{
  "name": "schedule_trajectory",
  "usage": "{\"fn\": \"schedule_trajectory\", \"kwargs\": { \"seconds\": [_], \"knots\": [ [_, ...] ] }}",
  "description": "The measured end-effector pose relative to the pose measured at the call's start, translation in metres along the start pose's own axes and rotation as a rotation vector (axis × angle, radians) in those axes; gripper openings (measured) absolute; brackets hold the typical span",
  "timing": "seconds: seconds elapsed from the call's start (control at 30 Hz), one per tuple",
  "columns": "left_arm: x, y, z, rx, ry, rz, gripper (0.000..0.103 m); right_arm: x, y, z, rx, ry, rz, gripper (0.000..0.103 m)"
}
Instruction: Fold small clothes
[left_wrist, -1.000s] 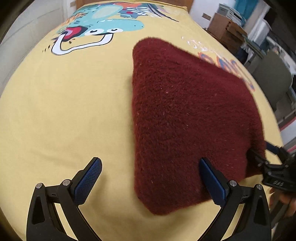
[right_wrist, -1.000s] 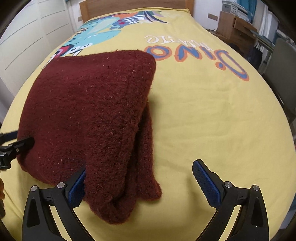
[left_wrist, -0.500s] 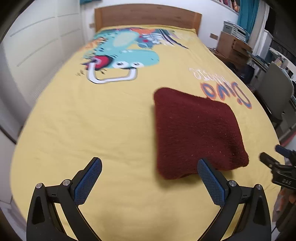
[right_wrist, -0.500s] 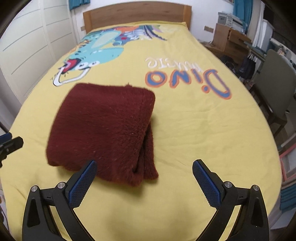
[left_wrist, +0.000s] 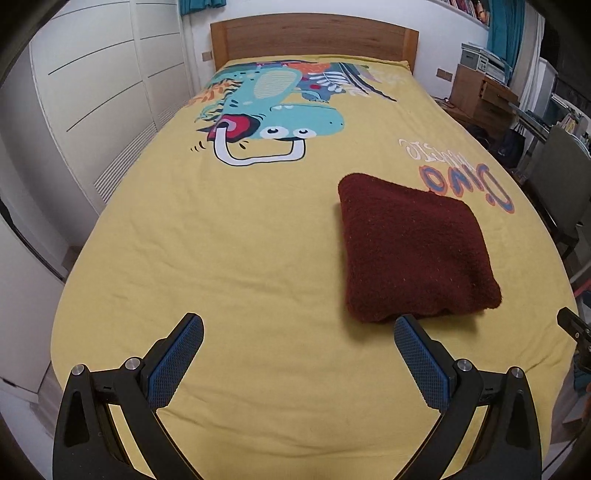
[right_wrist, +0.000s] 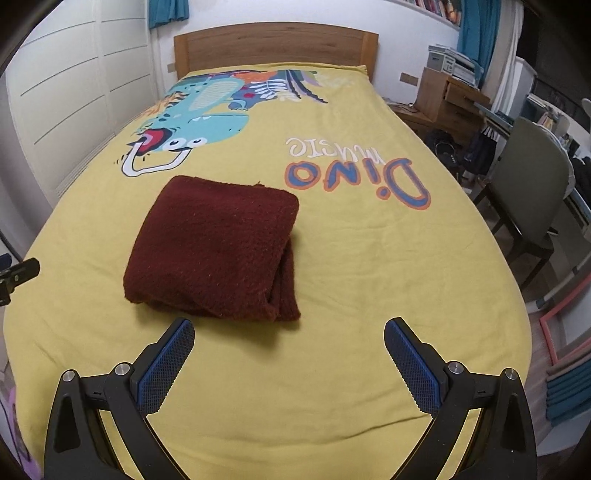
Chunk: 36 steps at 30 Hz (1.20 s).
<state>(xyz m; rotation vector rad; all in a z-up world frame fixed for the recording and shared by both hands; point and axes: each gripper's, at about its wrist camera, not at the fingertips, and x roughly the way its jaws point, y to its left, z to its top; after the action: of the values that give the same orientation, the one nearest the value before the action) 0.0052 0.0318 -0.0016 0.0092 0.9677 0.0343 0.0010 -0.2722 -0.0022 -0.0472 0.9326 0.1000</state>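
Maroon folded garment (right_wrist: 214, 251) is laid on the bed (right_wrist: 369, 266), just ahead of both spread, empty grippers: left gripper (left_wrist: 299, 354), right gripper (right_wrist: 290, 356).

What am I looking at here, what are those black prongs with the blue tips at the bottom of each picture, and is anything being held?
No robot arm here: a person holds a two-finger gripper in each hand, and each gripper carries a wide-angle camera looking forward along its fingers. So the black prongs with blue pads are the gripper's own fingers. One picture is from the left gripper, the other from the right gripper.

Both look along a bed with a yellow cover printed with a cartoon dinosaur. On it lies a dark red fuzzy garment, folded into a neat square; in the right view its layered edges show along the right side.

Nothing is held. Both grippers are open and apart from the garment. At each picture's edge you can glimpse the other gripper.
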Motion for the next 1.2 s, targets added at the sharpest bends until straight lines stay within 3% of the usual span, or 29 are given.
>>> {"fn": "schedule_trajectory", "kwargs": {
  "seconds": [1.2],
  "knots": [
    [0.005,-0.011,-0.009,0.045,0.031,-0.013,0.102,-0.024,-0.007,0.0,0.025,-0.009,-0.05,0.103]
  ]
}}
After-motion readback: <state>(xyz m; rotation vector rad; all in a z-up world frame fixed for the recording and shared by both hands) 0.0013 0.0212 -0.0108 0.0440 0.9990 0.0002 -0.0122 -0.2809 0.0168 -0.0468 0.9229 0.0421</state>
